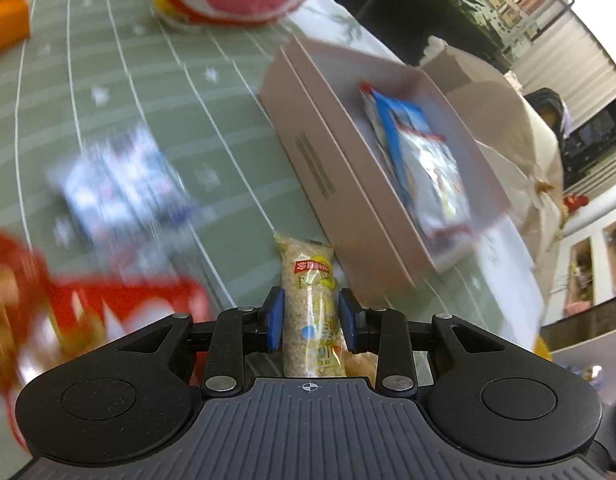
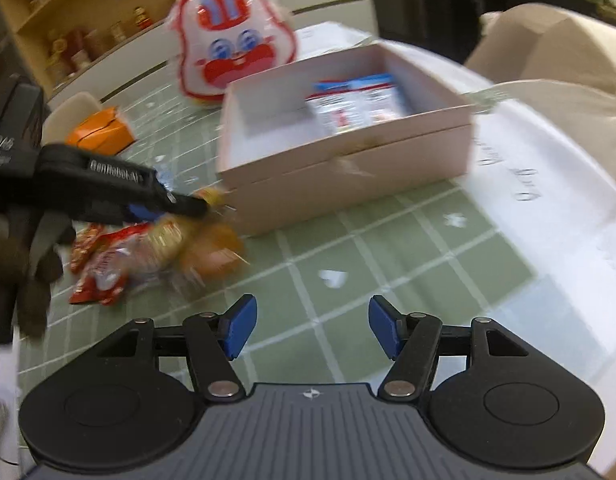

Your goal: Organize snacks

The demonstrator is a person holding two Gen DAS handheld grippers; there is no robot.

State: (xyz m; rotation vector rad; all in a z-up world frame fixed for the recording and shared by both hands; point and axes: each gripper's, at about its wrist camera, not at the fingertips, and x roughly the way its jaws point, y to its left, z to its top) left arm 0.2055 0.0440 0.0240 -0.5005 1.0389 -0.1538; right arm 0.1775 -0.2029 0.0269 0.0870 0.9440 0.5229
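Note:
My left gripper is shut on a yellow rice-cracker stick pack, held above the green table just in front of the pink box. The box holds a blue-and-white snack packet; the packet also shows in the right wrist view, inside the same box. The left gripper shows in the right wrist view at the left, above a pile of red and orange snack packs. My right gripper is open and empty over the table.
A big rabbit-face bag stands behind the box. An orange carton lies at the far left. A blurred blue-white packet and a red pack lie on the checked cloth. A beige chair stands at the right.

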